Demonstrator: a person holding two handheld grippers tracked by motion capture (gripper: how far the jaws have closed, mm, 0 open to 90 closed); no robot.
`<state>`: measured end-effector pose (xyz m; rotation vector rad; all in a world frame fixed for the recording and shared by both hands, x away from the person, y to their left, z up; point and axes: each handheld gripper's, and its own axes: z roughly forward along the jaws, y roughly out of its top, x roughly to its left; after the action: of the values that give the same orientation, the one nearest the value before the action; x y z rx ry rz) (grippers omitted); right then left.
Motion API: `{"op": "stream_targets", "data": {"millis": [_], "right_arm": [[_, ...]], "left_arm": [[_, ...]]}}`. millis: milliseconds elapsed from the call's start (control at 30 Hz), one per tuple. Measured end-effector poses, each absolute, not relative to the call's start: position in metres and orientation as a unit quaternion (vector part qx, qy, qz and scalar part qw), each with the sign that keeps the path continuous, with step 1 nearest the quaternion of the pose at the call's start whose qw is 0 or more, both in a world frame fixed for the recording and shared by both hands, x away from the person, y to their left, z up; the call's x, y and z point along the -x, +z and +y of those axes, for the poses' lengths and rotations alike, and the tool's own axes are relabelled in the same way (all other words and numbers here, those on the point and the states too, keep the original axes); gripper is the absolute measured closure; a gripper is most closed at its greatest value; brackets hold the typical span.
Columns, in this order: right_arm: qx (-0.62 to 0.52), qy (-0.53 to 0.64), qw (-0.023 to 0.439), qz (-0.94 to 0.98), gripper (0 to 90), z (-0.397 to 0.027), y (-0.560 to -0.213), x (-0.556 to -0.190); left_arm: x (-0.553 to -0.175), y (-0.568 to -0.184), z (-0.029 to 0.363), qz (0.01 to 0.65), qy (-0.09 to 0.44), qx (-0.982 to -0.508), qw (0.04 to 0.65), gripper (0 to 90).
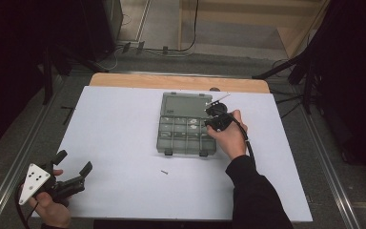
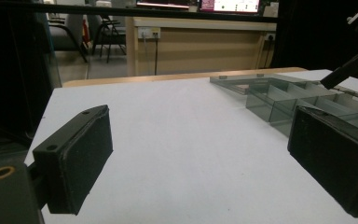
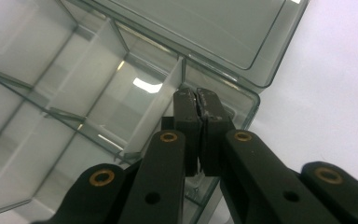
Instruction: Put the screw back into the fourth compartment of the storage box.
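The open box (image 1: 187, 125) sits just past the worktop's (image 1: 124, 143) middle, lid lying flat toward 12 o'clock. The right tongs (image 1: 213, 113) are pressed together with nothing between them, tips over the box's compartment at 2 o'clock. The left tongs (image 1: 74, 162) gape wide and empty at 8 o'clock. A small screw (image 1: 164, 172) lies at 6 o'clock from the box.

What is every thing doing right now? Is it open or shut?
Compartment box: open, lid laid back flat on the table.
Right gripper: shut, tips over a corner compartment; whether something tiny is pinched cannot be told.
Left gripper: open, empty, near the table's edge.
Small screw: lying loose on the table in front of the box.
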<state>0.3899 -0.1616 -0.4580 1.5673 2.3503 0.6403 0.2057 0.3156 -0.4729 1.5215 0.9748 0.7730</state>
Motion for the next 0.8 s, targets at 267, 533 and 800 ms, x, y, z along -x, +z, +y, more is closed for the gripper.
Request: {"op": "stream_targets", "data": {"millis": [267, 533, 800], "right_arm": [[-0.537, 0.209, 0.114, 0.809, 90.0, -0.158, -0.469, -0.393], [-0.534, 0.199, 0.109, 0.814, 88.8, -0.156, -0.474, -0.394], [-0.539, 0.217, 0.111, 0.806, 84.8, -0.162, -0.462, -0.389]], "left_arm": [[-0.206, -0.473, 0.315, 0.413, 0.326, -0.645, 0.554, 6.5], [-0.206, -0.473, 0.316, 0.413, 0.326, -0.644, 0.556, 6.5], [-0.206, -0.473, 0.315, 0.413, 0.326, -0.643, 0.556, 6.5]]}}
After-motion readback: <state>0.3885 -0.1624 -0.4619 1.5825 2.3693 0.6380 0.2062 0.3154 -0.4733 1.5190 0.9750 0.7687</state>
